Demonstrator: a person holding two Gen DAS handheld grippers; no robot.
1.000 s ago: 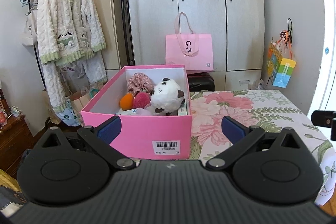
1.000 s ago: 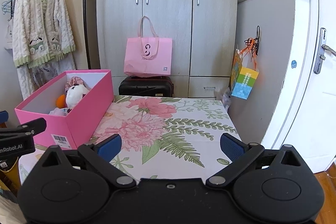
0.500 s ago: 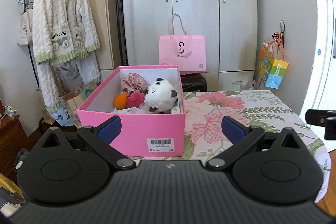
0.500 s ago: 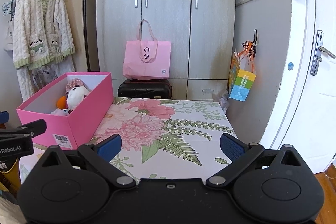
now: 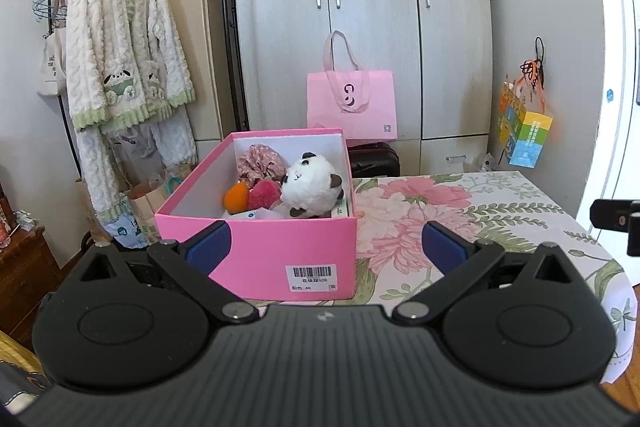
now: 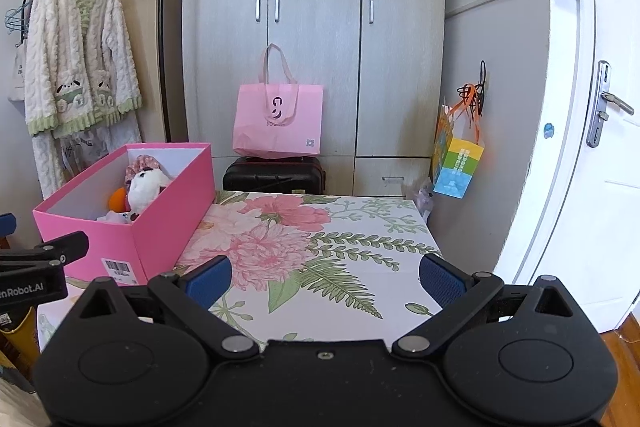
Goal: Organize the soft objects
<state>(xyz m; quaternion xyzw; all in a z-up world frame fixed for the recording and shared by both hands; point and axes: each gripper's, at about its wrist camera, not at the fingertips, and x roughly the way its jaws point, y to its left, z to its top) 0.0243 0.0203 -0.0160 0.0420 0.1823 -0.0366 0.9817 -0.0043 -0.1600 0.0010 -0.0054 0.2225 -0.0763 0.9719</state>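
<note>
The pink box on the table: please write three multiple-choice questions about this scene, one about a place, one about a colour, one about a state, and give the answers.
1. Where is the white panda plush?
A. inside the pink box
B. on the floral tablecloth
C. in the left gripper

2. What colour is the shopping bag by the wardrobe?
A. blue
B. pink
C. green

3. How is the right gripper?
A. shut on a toy
B. shut, empty
C. open, empty

Answers: 1 A, the plush sits among other soft things within the box walls. 2 B, it is pink, as both views show. 3 C, its blue pads stand wide apart with nothing between them.
</note>
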